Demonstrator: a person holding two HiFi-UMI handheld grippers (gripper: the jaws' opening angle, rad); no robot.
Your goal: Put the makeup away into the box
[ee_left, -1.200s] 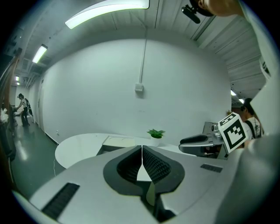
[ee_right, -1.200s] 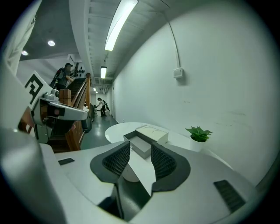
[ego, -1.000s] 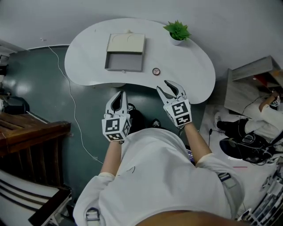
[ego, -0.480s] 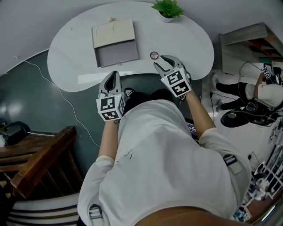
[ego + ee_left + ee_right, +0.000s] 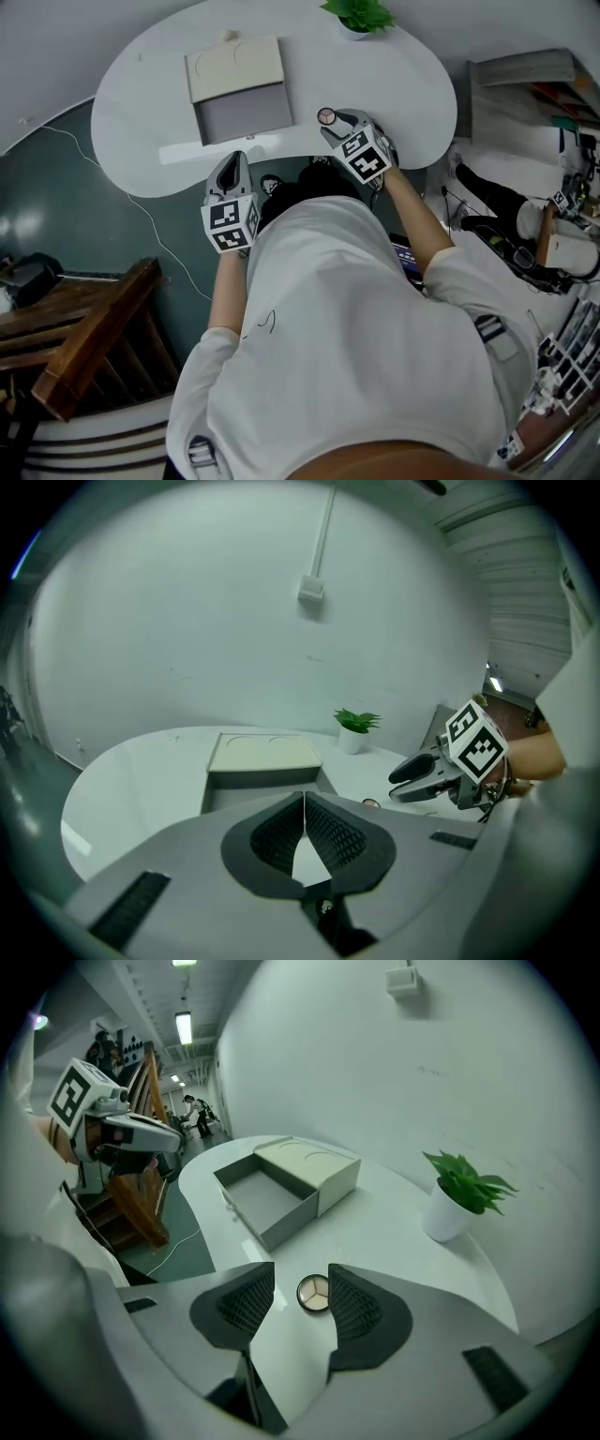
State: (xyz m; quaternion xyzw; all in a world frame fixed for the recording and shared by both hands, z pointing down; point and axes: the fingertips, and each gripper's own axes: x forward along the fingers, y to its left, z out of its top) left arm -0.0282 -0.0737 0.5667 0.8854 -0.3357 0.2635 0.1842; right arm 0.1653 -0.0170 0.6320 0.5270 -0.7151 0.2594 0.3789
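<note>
Box [image 5: 239,89] stands pulled open (makeup compact [image 5: 325,116] lies outside it).

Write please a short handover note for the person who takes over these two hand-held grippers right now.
The left hand-held gripper is shut and empty.
The right hand-held gripper is open; its jaws have just been opening. The round compact lies between them on the table, not gripped.
The box has its drawer open; it looks empty.
Done: nothing put away.
Left: grip the compact and place it in the drawer.

on the table [image 5: 412,89] the makeup [image 5: 326,116] lies right of the box [image 5: 246,108], plant [image 5: 358,14] behind.
</note>
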